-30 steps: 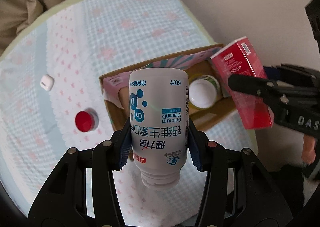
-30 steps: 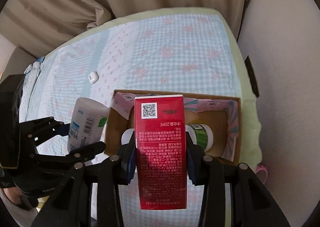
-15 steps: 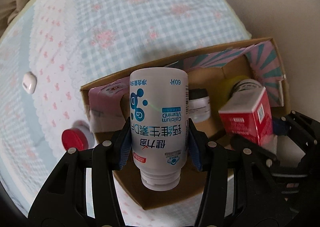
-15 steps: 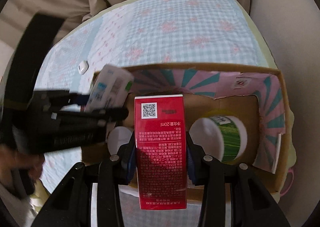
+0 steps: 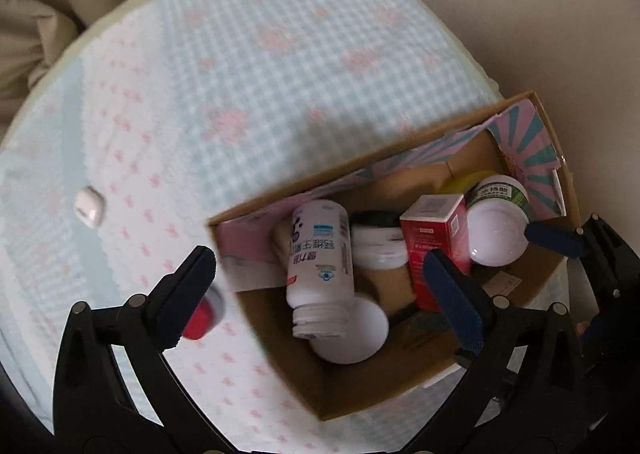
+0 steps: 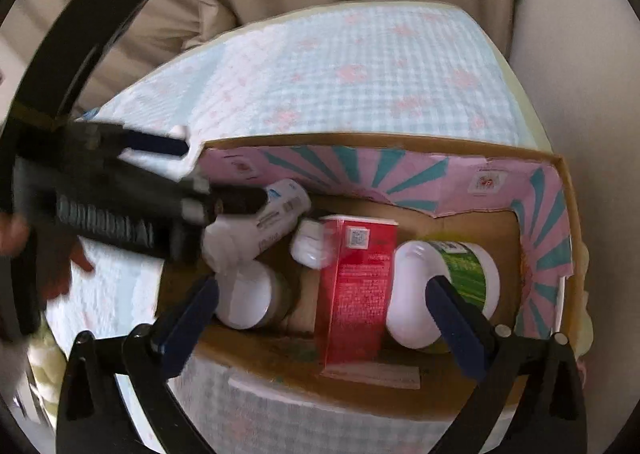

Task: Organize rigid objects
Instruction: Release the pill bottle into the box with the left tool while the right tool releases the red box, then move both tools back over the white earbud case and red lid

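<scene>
A white calcium bottle (image 5: 320, 254) without a cap lies tilted inside the cardboard box (image 5: 352, 390), resting on a white-lidded jar (image 5: 352, 334). It also shows in the right wrist view (image 6: 260, 230). A red carton (image 6: 356, 290) stands upright in the box middle, also seen in the left wrist view (image 5: 436, 242). A green-labelled jar (image 6: 444, 290) lies beside it. My left gripper (image 5: 320, 294) is open and empty above the box. My right gripper (image 6: 320, 306) is open and empty above the box's near side.
A red cap (image 5: 200, 316) and a small white case (image 5: 89, 208) lie on the checked cloth left of the box. A black-lidded white jar (image 5: 378, 240) sits in the box. The table's right edge runs close behind the box.
Both grippers opened. The white bottle dropped from my left gripper into the box, and the red carton left my right gripper and stands in the box.
</scene>
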### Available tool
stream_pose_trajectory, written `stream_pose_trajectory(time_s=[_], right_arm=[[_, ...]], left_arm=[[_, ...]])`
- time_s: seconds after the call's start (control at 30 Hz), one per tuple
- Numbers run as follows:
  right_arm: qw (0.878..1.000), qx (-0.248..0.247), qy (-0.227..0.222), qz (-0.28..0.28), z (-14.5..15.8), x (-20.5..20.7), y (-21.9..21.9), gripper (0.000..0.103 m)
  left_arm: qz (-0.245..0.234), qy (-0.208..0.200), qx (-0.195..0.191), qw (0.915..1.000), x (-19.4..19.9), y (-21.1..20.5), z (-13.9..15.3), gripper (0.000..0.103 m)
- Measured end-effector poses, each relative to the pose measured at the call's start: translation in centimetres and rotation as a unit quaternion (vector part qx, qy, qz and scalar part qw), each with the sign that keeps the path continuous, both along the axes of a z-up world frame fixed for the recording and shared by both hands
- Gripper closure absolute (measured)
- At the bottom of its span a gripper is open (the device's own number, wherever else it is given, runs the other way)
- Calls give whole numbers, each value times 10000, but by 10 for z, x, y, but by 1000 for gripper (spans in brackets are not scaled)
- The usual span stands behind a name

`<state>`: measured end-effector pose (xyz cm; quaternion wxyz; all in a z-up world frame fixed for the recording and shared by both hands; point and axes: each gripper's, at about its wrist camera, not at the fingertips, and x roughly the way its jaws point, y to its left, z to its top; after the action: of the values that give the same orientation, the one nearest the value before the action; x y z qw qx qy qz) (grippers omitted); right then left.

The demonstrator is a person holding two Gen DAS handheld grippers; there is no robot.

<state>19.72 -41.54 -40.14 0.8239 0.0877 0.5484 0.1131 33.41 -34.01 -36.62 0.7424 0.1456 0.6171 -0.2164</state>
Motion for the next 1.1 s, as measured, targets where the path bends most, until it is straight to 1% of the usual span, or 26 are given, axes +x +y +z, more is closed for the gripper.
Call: stream_pose_trajectory(time_s=[0.1,0.17,0.23,0.33,0.57,0.8,0.93,1.1], right_arm=[[9998,-128,20,151,-3,-6,3,0],[9998,-158,32,100,-5,-8,1,0],[10000,-64,22,-6,-4,-8,-3,0],[9999,-20,16,-149,2,-5,-8,0],[9998,-89,-25,-203,19,-6,-8,0],[9994,-236,-171,-191,47,-15,-2,0],[9989,-361,-288,-120,74,-22,7,0],[9970,-535,-557,-67,109,-37,29,0]], left_arm=[[143,53,-89,9998,-2,10,6,0],[243,97,-155,9995,-3,15,9,0],[311,126,-206,9992,-4,17,10,0],[339,120,-215,9991,-10,20,14,0],[333,112,-267,9990,-24,27,27,0],[329,-114,-316,9989,-39,40,59,0],[384,-276,-392,9981,-54,54,85,0],[433,-515,-530,9963,-79,84,119,0]])
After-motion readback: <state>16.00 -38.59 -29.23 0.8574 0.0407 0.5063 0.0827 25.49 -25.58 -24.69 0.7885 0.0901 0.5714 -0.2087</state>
